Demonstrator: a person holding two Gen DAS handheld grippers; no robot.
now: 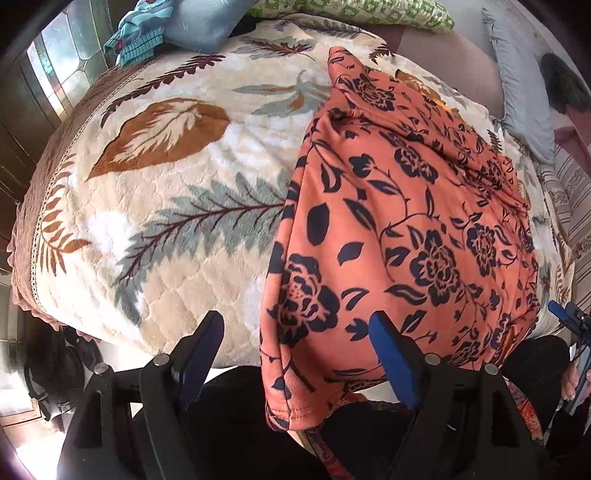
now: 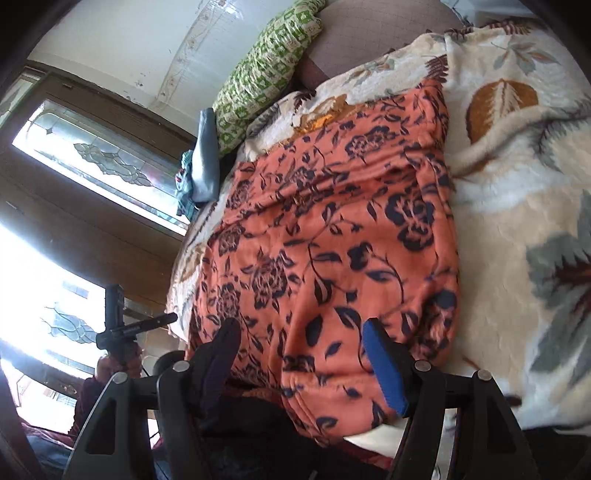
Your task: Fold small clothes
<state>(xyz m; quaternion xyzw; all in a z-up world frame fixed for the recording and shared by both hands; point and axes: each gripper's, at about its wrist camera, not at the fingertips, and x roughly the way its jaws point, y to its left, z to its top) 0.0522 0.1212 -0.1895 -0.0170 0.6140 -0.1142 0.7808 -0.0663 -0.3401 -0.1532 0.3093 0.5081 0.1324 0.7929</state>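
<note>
An orange garment with a dark blue flower print point(image 1: 406, 221) lies spread on the leaf-patterned blanket point(image 1: 177, 192), its near hem hanging over the bed's edge. My left gripper point(image 1: 297, 332) hovers above the garment's near left corner, its jaws wide apart and pressing on nothing. In the right wrist view the same garment point(image 2: 332, 240) fills the middle. My right gripper point(image 2: 299, 332) stands open over its near edge, with cloth showing between the blue pads point(image 2: 380, 354) but not pinched. A hand holds the left gripper point(image 2: 118, 325) off the bed's side.
A green patterned pillow point(image 2: 266, 74) and a grey-blue pillow point(image 1: 207, 22) lie at the head of the bed, beside a teal cloth point(image 1: 140, 33). Leaded-glass windows point(image 2: 103, 158) line the far wall. A striped cover point(image 1: 569, 192) lies to the right.
</note>
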